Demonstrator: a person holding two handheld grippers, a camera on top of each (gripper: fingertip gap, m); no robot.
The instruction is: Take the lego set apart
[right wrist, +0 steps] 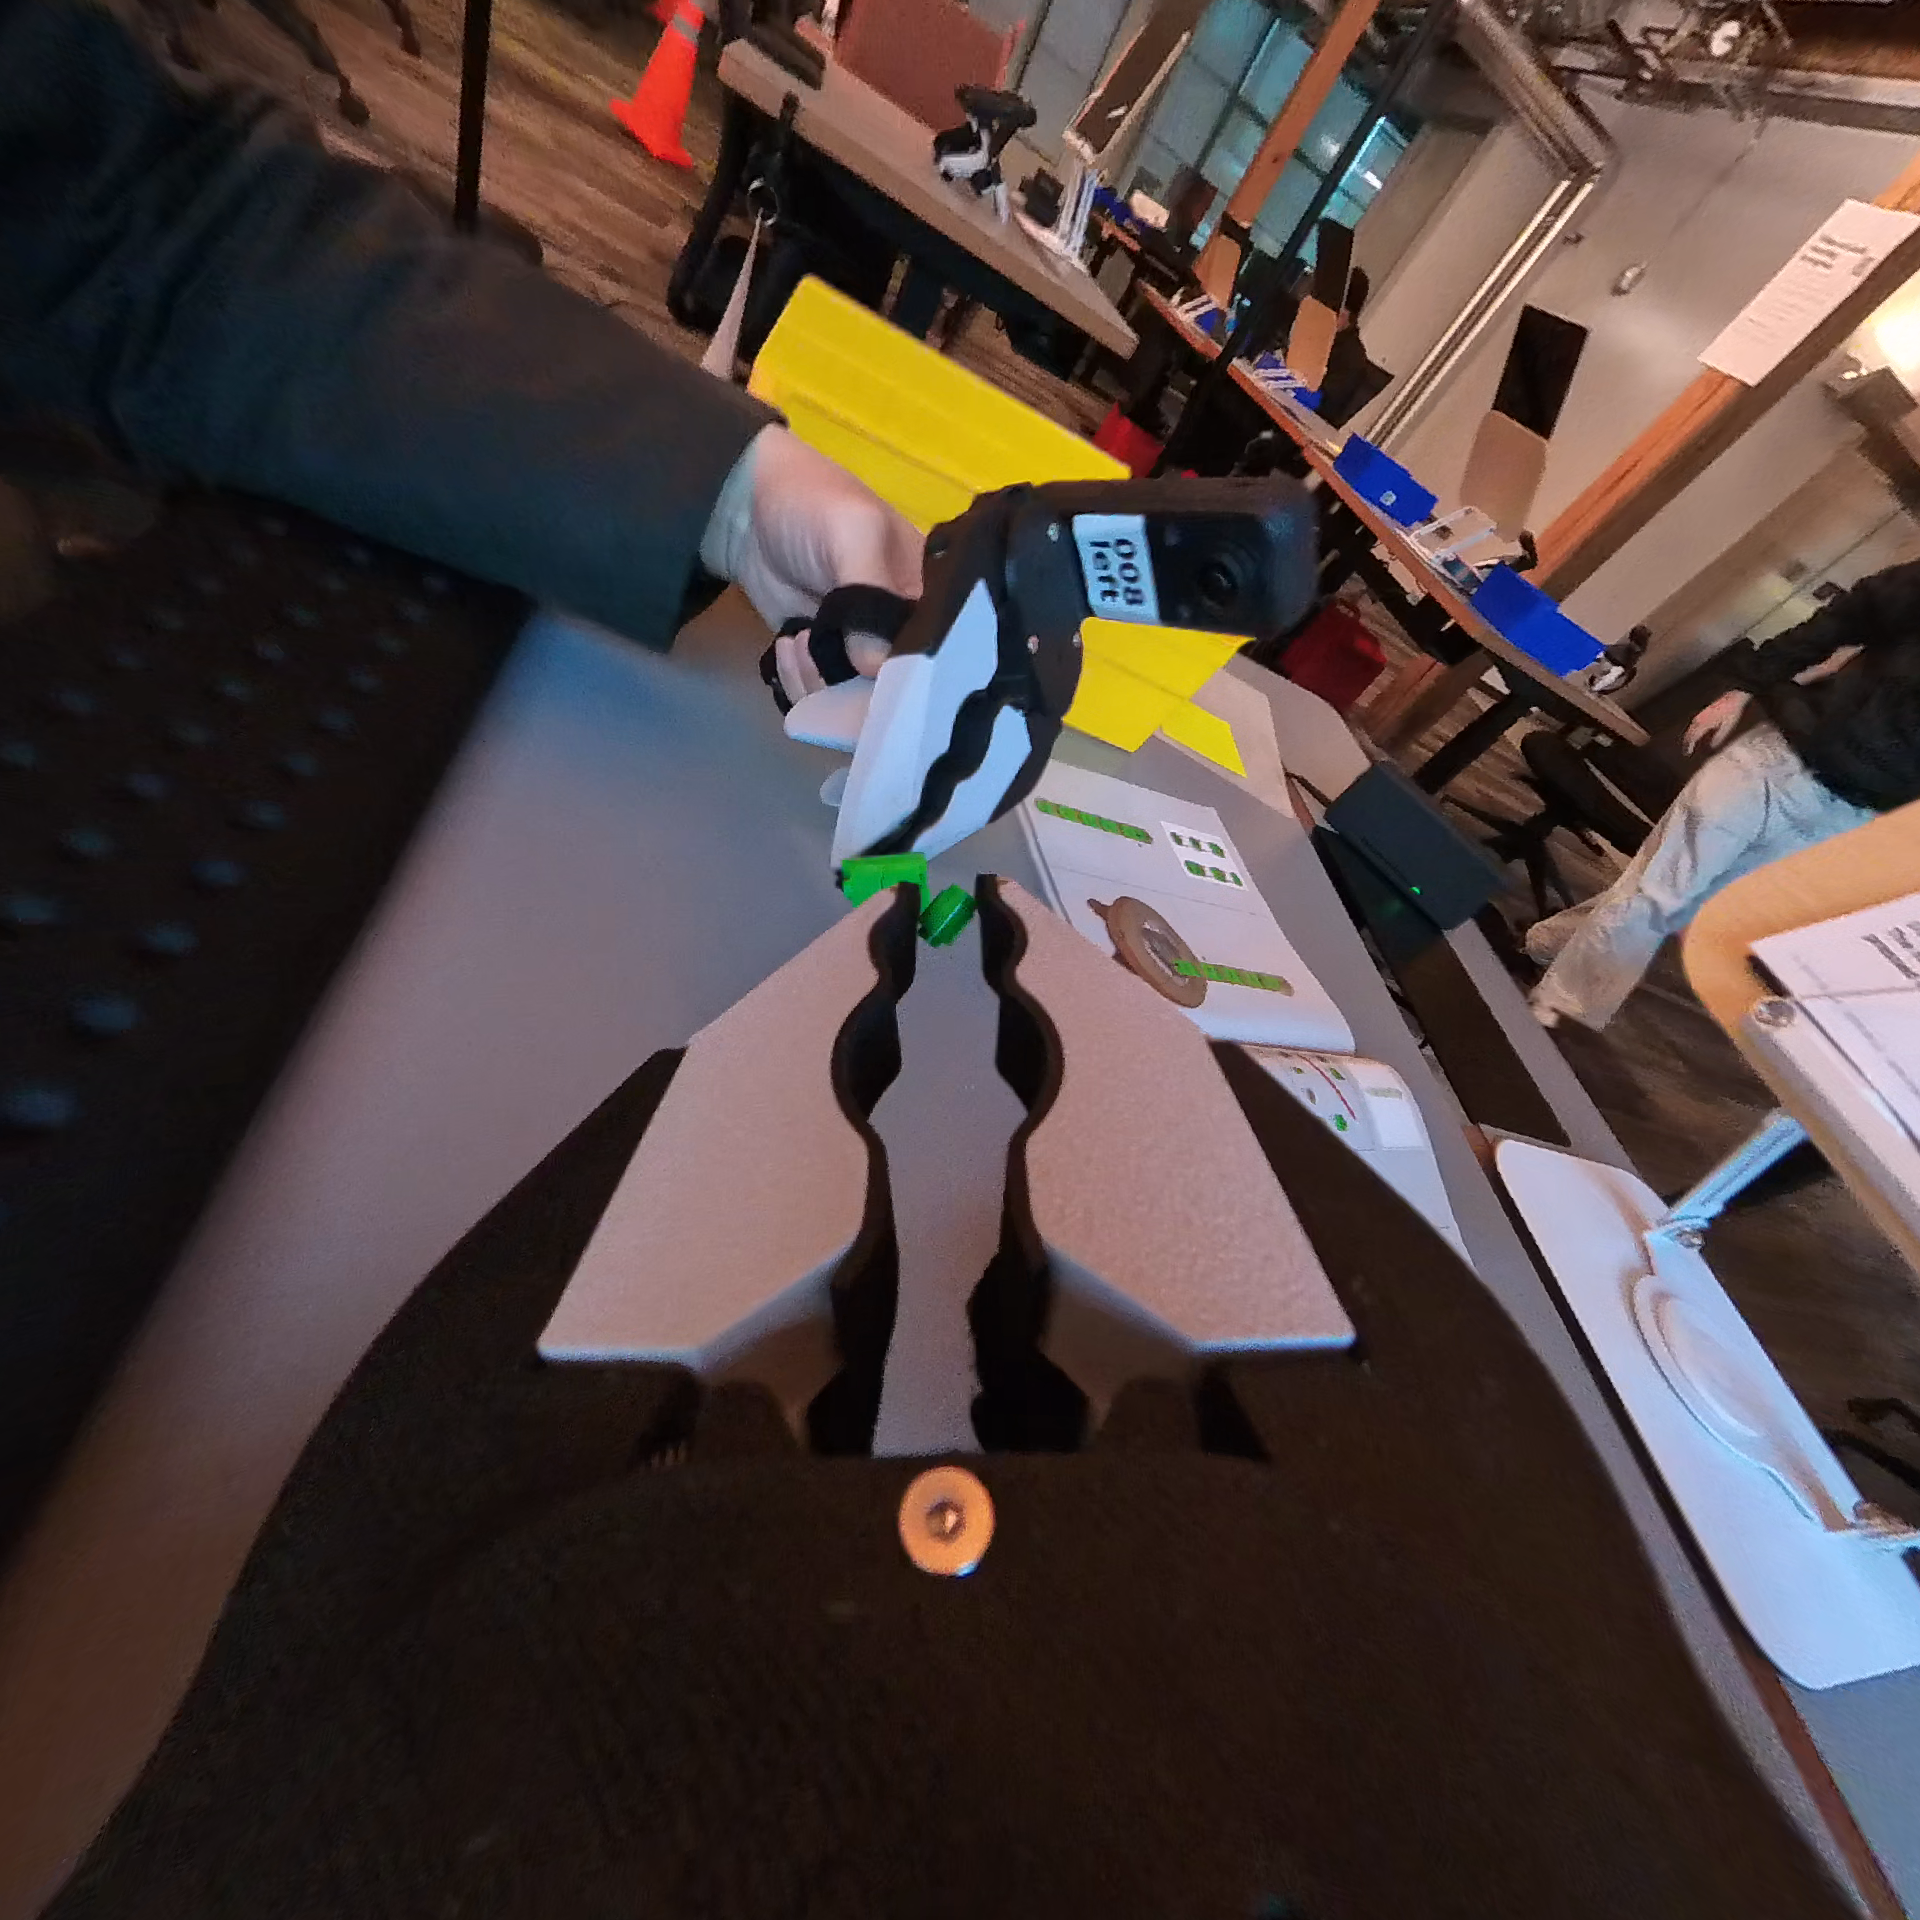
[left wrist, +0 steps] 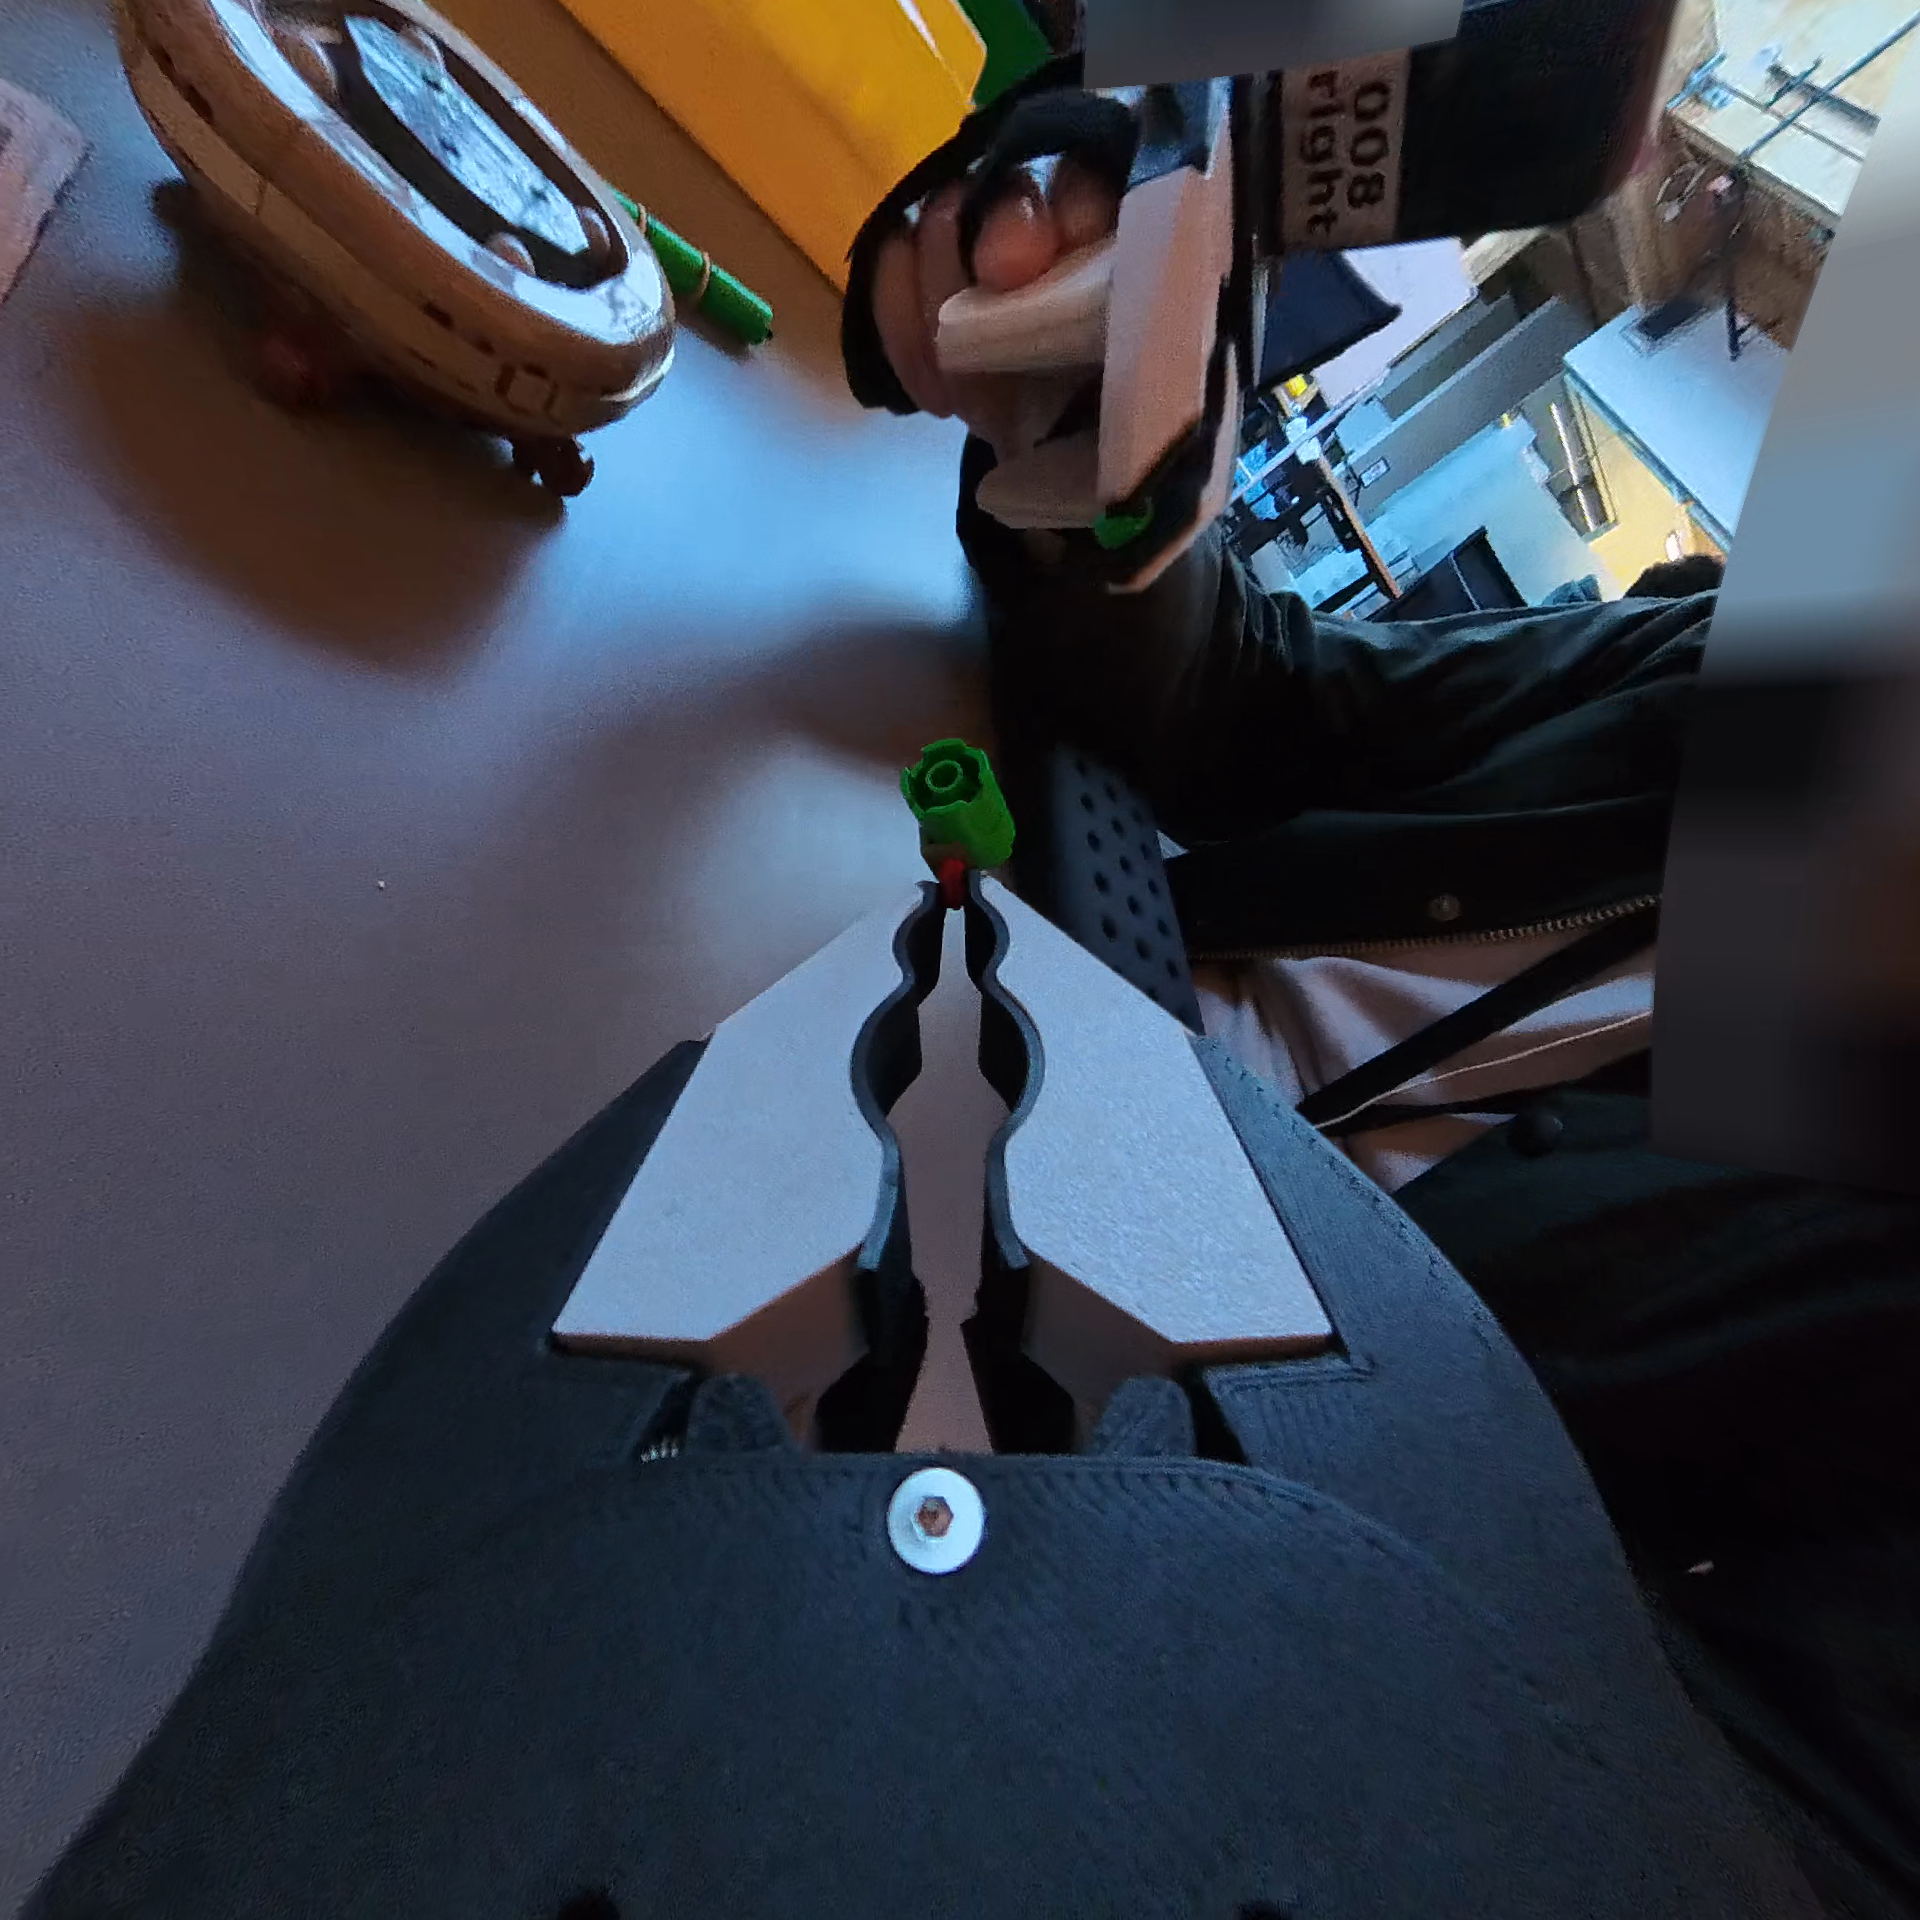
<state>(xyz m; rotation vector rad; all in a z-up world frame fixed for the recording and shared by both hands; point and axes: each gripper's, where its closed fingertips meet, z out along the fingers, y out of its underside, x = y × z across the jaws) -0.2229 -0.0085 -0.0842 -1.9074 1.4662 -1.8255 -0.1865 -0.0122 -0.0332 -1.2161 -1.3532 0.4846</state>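
Above the smooth grey worktop (left wrist: pixel 312 935), the left gripper (left wrist: pixel 948 896) has its jaws pressed onto a thin red pin carrying a round green lego piece (left wrist: pixel 958 798). The right gripper (right wrist: pixel 948 896) pinches a second small green lego piece (right wrist: pixel 945 916), held just beside the first. A round tan lego model (left wrist: pixel 395 218) on dark red wheels sits toward the worktop's far edge, beside a green rod (left wrist: pixel 707 281) and a glossy yellow box (left wrist: pixel 790 104); an open instruction booklet (right wrist: pixel 1174 914) lies flat near the worktop's edge.

Grey table (left wrist: pixel 312 935) with tan round model (left wrist: pixel 416 208), booklet (right wrist: pixel 1174 914)
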